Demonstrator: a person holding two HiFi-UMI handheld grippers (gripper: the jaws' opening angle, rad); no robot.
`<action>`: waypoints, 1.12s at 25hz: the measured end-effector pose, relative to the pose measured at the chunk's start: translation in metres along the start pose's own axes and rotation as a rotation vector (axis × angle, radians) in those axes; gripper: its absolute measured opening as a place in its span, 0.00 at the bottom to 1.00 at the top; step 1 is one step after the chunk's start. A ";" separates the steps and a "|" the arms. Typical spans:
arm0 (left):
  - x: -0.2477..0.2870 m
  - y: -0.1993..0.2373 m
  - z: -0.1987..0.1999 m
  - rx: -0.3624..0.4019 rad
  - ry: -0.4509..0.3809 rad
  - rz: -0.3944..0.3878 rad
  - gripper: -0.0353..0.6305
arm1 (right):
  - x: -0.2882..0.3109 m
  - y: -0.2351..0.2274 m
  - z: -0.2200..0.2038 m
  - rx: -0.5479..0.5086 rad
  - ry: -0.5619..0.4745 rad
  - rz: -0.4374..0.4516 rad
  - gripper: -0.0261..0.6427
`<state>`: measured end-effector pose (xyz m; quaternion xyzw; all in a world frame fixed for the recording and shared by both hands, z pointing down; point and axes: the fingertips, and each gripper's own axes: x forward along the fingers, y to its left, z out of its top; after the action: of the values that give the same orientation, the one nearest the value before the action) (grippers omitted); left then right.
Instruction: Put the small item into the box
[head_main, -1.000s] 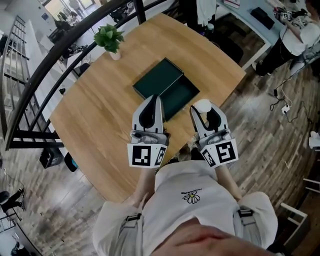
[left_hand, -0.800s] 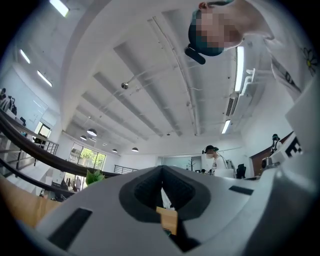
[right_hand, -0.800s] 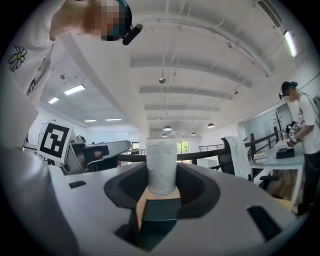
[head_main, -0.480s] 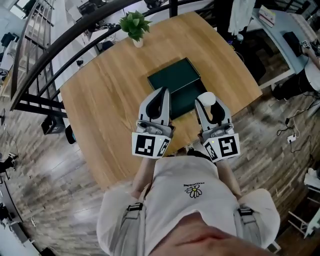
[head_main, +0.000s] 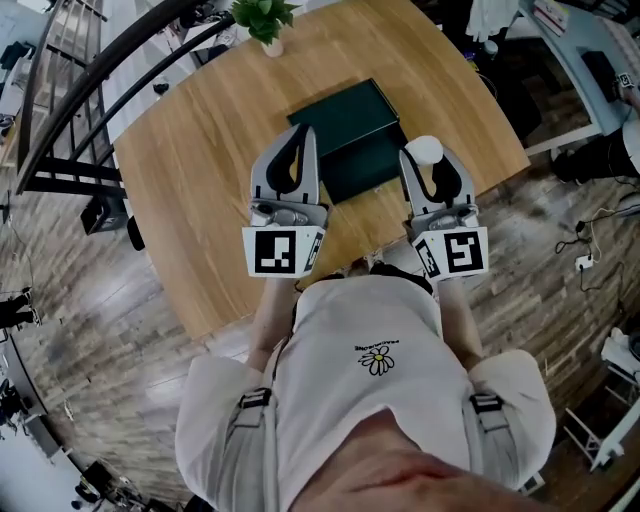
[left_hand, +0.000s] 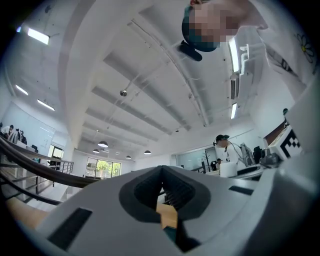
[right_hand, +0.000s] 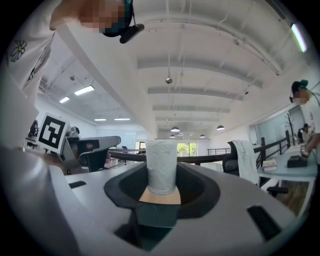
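my left tongs (head_main: 299, 140) pressed together, empty | my right tongs (head_main: 428, 168) unchanged, clamped on the white small item (head_main: 424, 148) | both now further up-frame, flanking the green box (head_main: 350, 120) on the table (head_main: 200, 170) | item just right of box, so I judge the drop close

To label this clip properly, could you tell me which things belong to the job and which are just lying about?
Job: white roll, held in the right gripper; open green box.
Lying about: potted plant at the table's far edge.
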<state>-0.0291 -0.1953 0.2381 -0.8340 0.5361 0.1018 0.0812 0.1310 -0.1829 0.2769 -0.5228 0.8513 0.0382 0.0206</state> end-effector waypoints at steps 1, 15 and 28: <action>0.002 0.005 0.002 0.009 -0.007 0.018 0.07 | 0.005 0.000 0.000 -0.040 0.008 0.019 0.30; -0.035 0.033 -0.015 0.022 0.008 0.185 0.08 | 0.055 0.054 -0.134 -0.700 0.471 0.583 0.30; -0.055 0.039 -0.039 -0.023 0.053 0.194 0.08 | 0.035 0.059 -0.297 -1.042 0.882 0.977 0.30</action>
<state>-0.0837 -0.1732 0.2892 -0.7816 0.6150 0.0931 0.0472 0.0640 -0.2130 0.5732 -0.0050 0.7854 0.2231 -0.5773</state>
